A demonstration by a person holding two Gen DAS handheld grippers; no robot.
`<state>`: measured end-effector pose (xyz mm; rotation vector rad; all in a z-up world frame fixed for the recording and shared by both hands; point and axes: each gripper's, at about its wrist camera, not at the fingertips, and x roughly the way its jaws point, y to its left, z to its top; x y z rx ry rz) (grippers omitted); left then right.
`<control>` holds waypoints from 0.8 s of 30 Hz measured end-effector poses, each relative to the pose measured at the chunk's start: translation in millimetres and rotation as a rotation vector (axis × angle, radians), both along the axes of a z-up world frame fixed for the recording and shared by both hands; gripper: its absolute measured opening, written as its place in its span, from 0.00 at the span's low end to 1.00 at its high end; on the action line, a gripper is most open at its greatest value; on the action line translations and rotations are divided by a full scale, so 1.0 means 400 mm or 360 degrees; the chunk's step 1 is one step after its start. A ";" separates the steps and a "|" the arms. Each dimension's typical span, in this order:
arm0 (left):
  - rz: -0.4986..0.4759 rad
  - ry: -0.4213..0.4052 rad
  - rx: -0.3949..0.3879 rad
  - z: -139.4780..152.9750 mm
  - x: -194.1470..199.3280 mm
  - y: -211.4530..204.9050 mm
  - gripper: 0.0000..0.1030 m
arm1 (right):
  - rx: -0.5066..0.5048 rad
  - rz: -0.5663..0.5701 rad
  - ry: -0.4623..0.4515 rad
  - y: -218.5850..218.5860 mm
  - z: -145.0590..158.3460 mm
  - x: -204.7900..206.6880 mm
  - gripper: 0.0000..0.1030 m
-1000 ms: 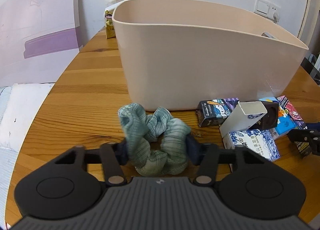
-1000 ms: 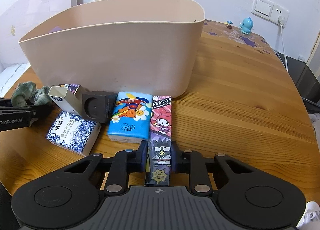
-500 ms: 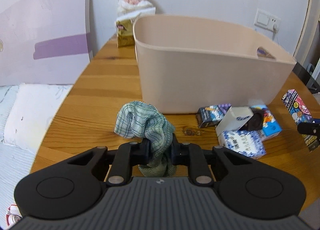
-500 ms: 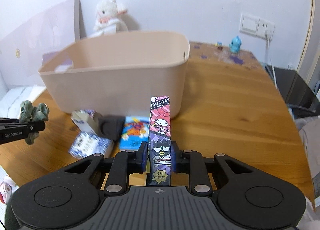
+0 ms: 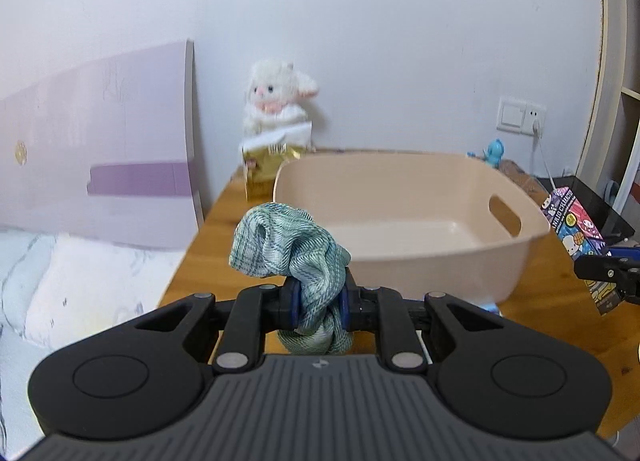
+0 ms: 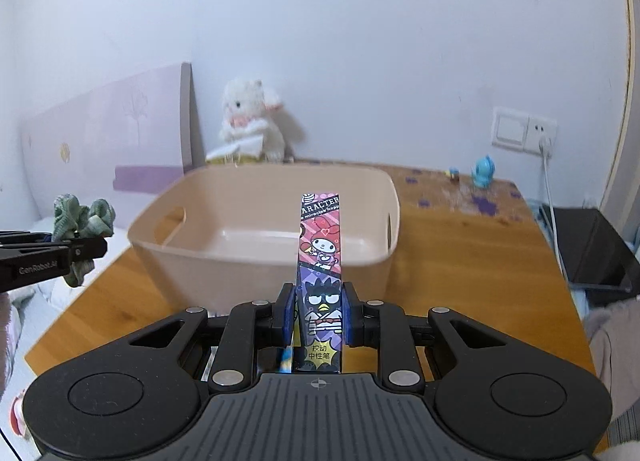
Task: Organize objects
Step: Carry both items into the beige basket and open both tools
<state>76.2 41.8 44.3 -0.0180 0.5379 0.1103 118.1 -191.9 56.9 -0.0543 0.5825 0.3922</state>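
Above the wooden table (image 6: 460, 261), the left gripper (image 5: 318, 303) pinches a green scrunchie (image 5: 296, 253) between its blue pads (fabric bulging above and below), while the right gripper (image 6: 318, 313) clamps an upright cartoon-printed pen box (image 6: 320, 261); both are held before the beige tub (image 5: 440, 257).

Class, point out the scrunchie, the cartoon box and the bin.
scrunchie (image 5: 288, 245): left wrist view, upper folds.
cartoon box (image 6: 320, 245): right wrist view, front face.
bin (image 6: 256, 273): right wrist view, near wall.
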 end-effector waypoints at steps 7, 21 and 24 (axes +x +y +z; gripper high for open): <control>0.0031 -0.0104 0.0023 0.058 0.083 -0.019 0.20 | 0.0020 -0.0002 -0.0115 0.018 0.045 0.047 0.20; 0.0029 0.0044 0.0072 0.017 0.303 -0.081 0.20 | -0.0094 -0.0031 -0.0045 0.067 0.010 0.228 0.20; 0.0032 0.0122 0.0071 -0.009 0.349 -0.084 0.20 | -0.0119 -0.0040 0.0039 0.084 -0.024 0.277 0.20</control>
